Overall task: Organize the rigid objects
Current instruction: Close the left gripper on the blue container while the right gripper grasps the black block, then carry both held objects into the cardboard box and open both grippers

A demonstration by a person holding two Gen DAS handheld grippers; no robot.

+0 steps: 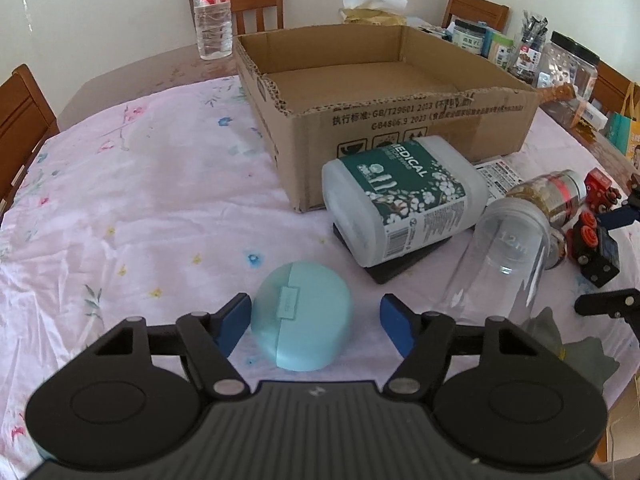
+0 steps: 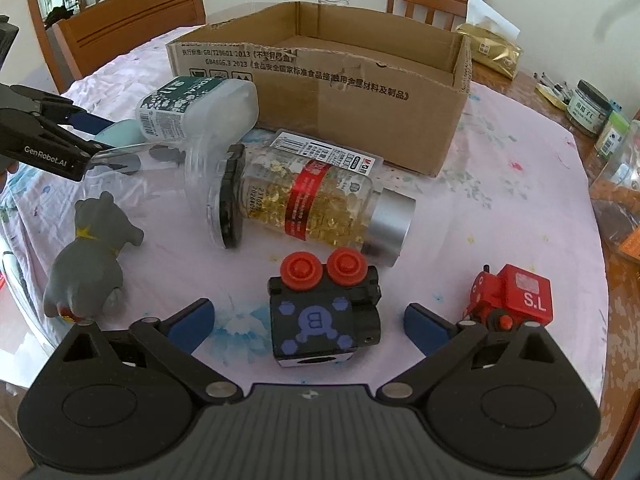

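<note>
Between my left gripper's spread fingers sat the round case, close against the left one and apart from the right. Ahead of it and to the right lay the medical bottle on its side atop a flat pad, its far end up against the cardboard box behind. Right of that lay the clear cup. Over on my right gripper, the toy block stood between the fingers, touching neither. The capsule bottle lay just beyond it, the toy train outside the right finger, the animal figure off left.
</note>
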